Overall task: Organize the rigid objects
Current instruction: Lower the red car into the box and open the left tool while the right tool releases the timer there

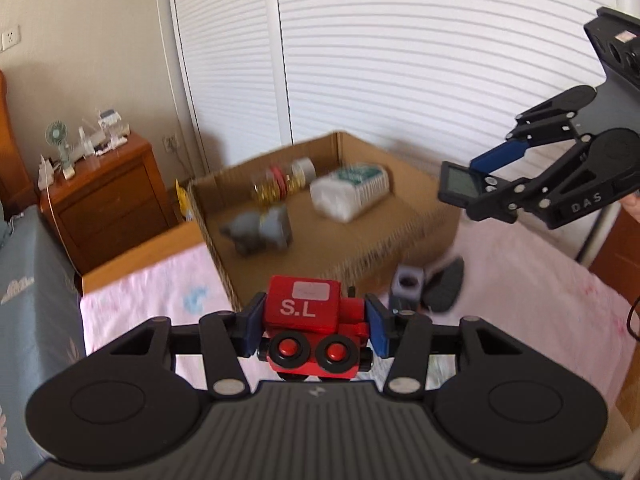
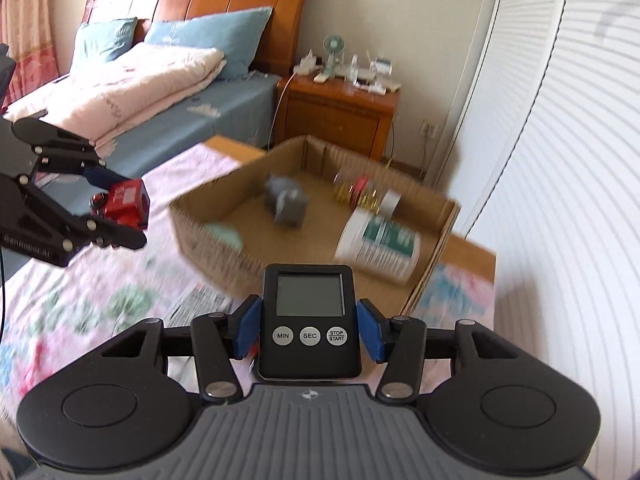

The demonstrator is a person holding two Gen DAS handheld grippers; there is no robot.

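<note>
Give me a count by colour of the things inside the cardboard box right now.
Cardboard box contents:
Grey: 2, toy elephant, tape roll
White and green: 1, bottle
Gold and red: 1, ribbon spools
Pale green: 1, flat piece
Total: 5

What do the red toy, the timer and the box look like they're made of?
Red toy: probably painted wood, judging by its blocky body and glossy red coat. Timer: seemingly smooth black plastic, with a grey screen and round grey buttons. Box: corrugated cardboard, matte brown, fluting visible along its edges.

We log: right gripper clamping timer; left gripper clamping red toy; cardboard box beyond.
</note>
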